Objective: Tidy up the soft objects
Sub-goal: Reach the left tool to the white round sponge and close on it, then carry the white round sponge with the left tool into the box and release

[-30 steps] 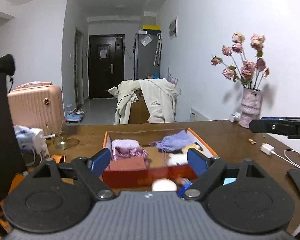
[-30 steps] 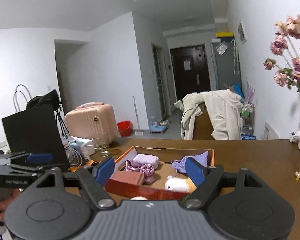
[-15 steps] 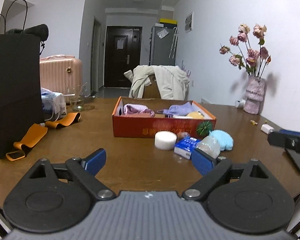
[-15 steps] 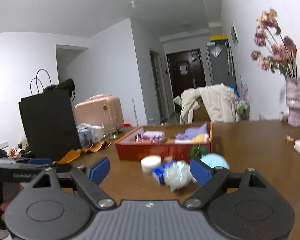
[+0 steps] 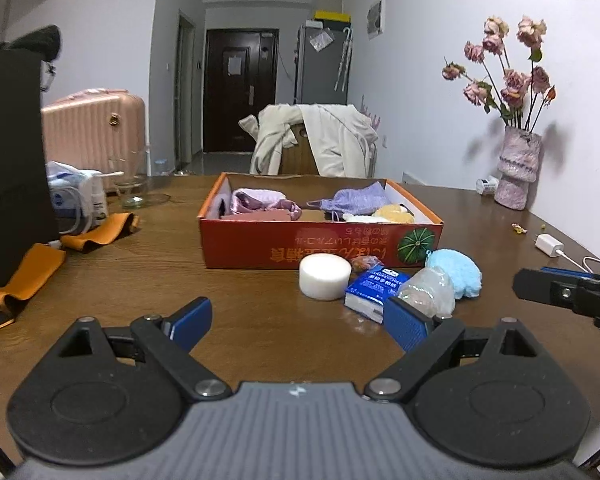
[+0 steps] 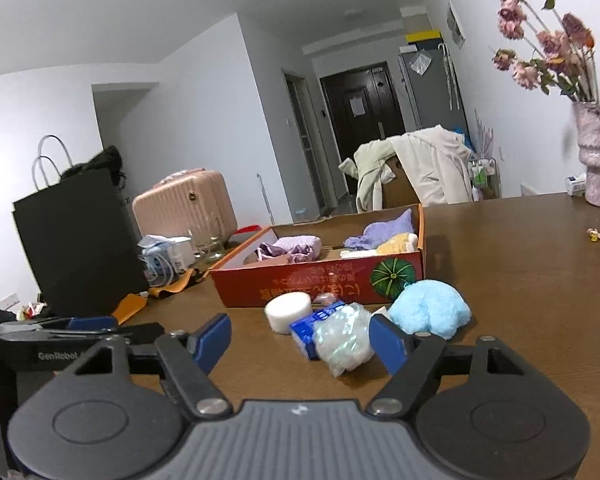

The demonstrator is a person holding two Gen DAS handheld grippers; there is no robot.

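An orange cardboard box (image 5: 320, 246) stands mid-table and holds lilac cloths (image 5: 260, 202), a purple cloth (image 5: 356, 198) and a yellow soft piece (image 5: 392, 213). In front of it lie a white round sponge (image 5: 325, 276), a blue tissue pack (image 5: 374, 286), a crinkled clear plastic bundle (image 6: 342, 338) and a fluffy light-blue ball (image 6: 428, 312). My left gripper (image 5: 298, 324) hovers open over bare table, short of the sponge. My right gripper (image 6: 300, 342) is open with its jaws closing; the plastic bundle lies just ahead by its right finger, untouched.
A black paper bag (image 5: 12, 168), orange straps (image 5: 40, 264), a glass (image 5: 134, 178) and a pink suitcase (image 5: 96, 132) sit left. A vase of dried roses (image 5: 516, 172) and a white charger (image 5: 548, 245) are right. A chair with a coat (image 5: 320, 140) stands behind the table.
Both grippers have sunk toward the table, so the box now sits higher in view and the items before it show. The right jaws have narrowed slightly.
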